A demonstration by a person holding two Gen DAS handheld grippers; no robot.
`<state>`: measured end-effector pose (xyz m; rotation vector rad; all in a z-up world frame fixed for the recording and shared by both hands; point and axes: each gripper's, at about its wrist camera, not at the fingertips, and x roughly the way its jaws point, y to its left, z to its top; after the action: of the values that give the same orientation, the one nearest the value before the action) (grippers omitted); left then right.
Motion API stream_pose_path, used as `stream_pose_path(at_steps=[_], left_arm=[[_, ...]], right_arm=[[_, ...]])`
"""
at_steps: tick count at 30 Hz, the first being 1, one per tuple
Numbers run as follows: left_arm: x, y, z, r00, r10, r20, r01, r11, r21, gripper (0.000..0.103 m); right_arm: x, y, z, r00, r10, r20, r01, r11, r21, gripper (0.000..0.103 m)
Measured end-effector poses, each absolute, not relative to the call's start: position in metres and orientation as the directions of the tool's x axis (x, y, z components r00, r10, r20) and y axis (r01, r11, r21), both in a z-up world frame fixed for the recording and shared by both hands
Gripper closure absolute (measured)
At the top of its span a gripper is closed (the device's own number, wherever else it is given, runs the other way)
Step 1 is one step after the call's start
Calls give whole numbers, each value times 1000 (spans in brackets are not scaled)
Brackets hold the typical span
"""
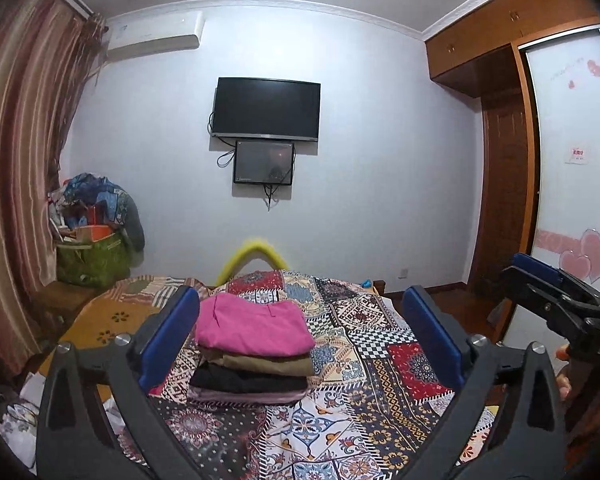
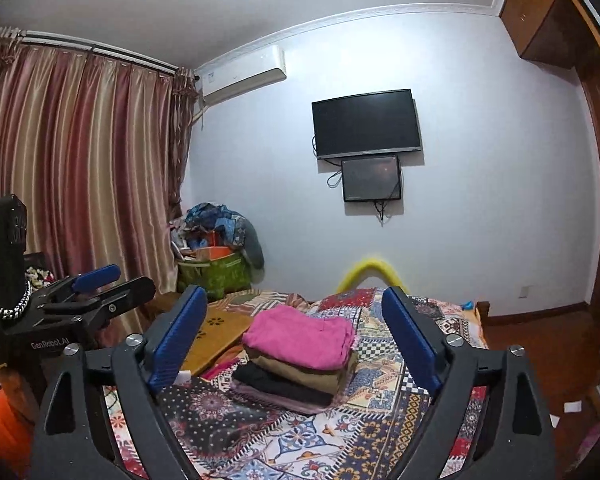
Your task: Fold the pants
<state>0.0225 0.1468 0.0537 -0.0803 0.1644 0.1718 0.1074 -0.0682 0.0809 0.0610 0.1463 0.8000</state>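
The left gripper [image 1: 300, 336] has its jaws spread wide with nothing clamped — the blue pads [image 1: 434, 330] stand either side of the view and only frame the stack beyond them, without touching it. The right gripper [image 2: 296, 336] is likewise agape and empty, its pads [image 2: 410, 340] well clear of the cloth. Each gripper shows in the other's camera: the right one at the right edge of the left wrist view, the left one at the left edge of the right wrist view, both hanging above the near side of the bed.

Ahead of both pairs of jaws sits a stack of folded pants [image 1: 252, 360] on the bed's patterned quilt [image 1: 380, 368]. The pink pants [image 2: 300, 336] lie on top, folded into a neat rectangle; under them come a tan layer, a black one and a pale mauve one at the bottom. The stack rests toward the left half of the bed, nearer its near edge than its foot.

At the bed's far edge a yellow arch [image 1: 254, 256] rises just behind the quilt. Past it, on the wall, hangs a dark television [image 1: 266, 108] with a smaller screen [image 1: 264, 162] just below. In the far left corner a green bag [image 2: 216, 276] is heaped with clutter beside striped curtains [image 2: 80, 160] — an air conditioner [image 2: 244, 76] is mounted above. A wooden wardrobe [image 1: 500, 40] fills the right side.
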Motion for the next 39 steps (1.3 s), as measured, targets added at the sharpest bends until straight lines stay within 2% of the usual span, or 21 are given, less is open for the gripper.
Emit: stream_pose_path(at_steps=[3, 4, 39], left_arm=[[18, 146, 48, 970, 174, -168, -188, 979, -76, 0], [19, 147, 48, 971, 170, -169, -185, 980, -79, 0], [23, 142, 36, 969, 174, -178, -186, 981, -53, 0]], right_arm=[[102, -68, 77, 700, 707, -102, -699, 707, 107, 1], [102, -68, 76, 701, 706, -99, -698, 708, 110, 1], [94, -76, 65, 724, 683, -98, -673, 730, 123, 0]])
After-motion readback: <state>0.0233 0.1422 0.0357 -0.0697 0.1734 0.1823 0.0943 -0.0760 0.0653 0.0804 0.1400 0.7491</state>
